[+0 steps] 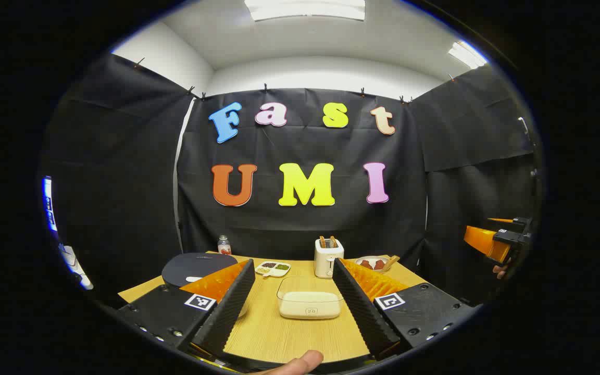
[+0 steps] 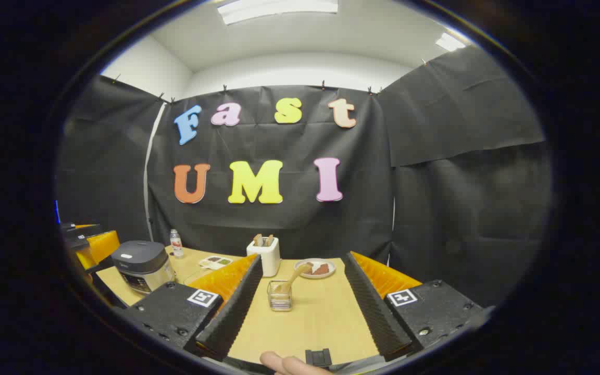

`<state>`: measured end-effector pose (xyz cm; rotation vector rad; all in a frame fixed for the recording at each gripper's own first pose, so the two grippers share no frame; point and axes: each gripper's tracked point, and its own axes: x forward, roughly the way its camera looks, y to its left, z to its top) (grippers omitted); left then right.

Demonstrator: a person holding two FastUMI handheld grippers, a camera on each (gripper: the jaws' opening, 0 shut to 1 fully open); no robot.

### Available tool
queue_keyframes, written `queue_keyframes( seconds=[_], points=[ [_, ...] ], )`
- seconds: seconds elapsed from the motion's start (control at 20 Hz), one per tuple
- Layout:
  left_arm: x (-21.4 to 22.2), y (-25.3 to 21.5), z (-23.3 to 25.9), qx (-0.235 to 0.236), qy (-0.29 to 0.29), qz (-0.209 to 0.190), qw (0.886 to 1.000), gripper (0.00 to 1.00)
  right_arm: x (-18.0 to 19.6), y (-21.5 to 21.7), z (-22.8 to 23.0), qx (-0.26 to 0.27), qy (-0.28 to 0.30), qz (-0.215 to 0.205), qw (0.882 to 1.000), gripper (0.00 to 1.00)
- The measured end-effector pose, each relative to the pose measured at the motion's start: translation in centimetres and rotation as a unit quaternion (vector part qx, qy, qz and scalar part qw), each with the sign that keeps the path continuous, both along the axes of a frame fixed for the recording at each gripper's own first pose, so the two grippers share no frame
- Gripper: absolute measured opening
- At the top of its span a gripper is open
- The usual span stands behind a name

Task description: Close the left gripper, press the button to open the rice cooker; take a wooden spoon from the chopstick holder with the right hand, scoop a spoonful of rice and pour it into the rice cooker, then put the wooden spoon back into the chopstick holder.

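Observation:
In the left gripper view, the dark-lidded rice cooker [image 1: 196,266] stands with its lid down at the table's left, partly behind one finger. My left gripper [image 1: 294,264] is open and holds nothing, and a clear box of white rice [image 1: 309,299] lies between its fingers farther off. In the right gripper view, a wire chopstick holder [image 2: 279,297] with a wooden spoon [image 2: 292,278] leaning in it stands straight ahead of my right gripper [image 2: 302,258], which is open and apart from it. The rice cooker [image 2: 141,264] is at the left, beside the left gripper [image 2: 89,245].
A white toaster [image 1: 327,256] stands at the back middle of the wooden table [image 1: 289,338]. A small divided dish [image 1: 273,268] and a bottle [image 1: 224,245] lie near the cooker. A plate of food [image 2: 316,268] sits behind the holder. Black cloth walls close in the table.

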<state>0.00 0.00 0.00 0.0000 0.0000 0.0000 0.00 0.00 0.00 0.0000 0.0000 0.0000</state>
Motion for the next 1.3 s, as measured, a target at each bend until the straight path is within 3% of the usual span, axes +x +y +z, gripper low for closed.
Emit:
queue_keyframes(
  seconds=[0.75, 0.8, 0.95, 1.05, 1.1, 1.2, 1.3],
  points=[
    [0.9, 3.3, 0.5, 0.002, -0.002, 0.035, 0.999, 0.95, 0.4, 0.1, 0.9, -0.003, -0.011, 0.008, 1.0, 1.0],
    [1.2, 3.6, 0.5, 0.005, -0.003, 0.039, 0.999, 1.0, 0.5, 0.1, 0.8, -0.002, -0.011, 0.01, 1.0, 1.0],
    [2.1, 5.0, 0.1, 0.007, 0.009, 0.049, 0.999, 0.9, 0.9, 0.0, 0.8, 0.002, -0.014, 0.015, 1.0, 1.0],
    [2.5, 5.6, -0.6, 0.005, 0.025, 0.046, 0.999, 0.67, 1.4, -0.1, 0.6, 0.003, -0.013, 0.017, 1.0, 1.0],
    [2.8, 6.0, -0.7, 0.006, 0.032, 0.045, 0.998, 0.68, 1.6, -0.1, 0.5, 0.004, -0.013, 0.018, 1.0, 1.0],
    [3.8, 7.3, -1.2, 0.011, 0.049, 0.049, 0.998, 0.57, 2.1, 0.1, 0.2, 0.002, -0.01, 0.025, 1.0, 1.0],
    [4.8, 8.7, -1.9, 0.009, 0.063, 0.057, 0.996, 0.34, 2.8, 0.5, -0.3, 0.0, -0.006, 0.034, 0.999, 1.0]
  ],
)
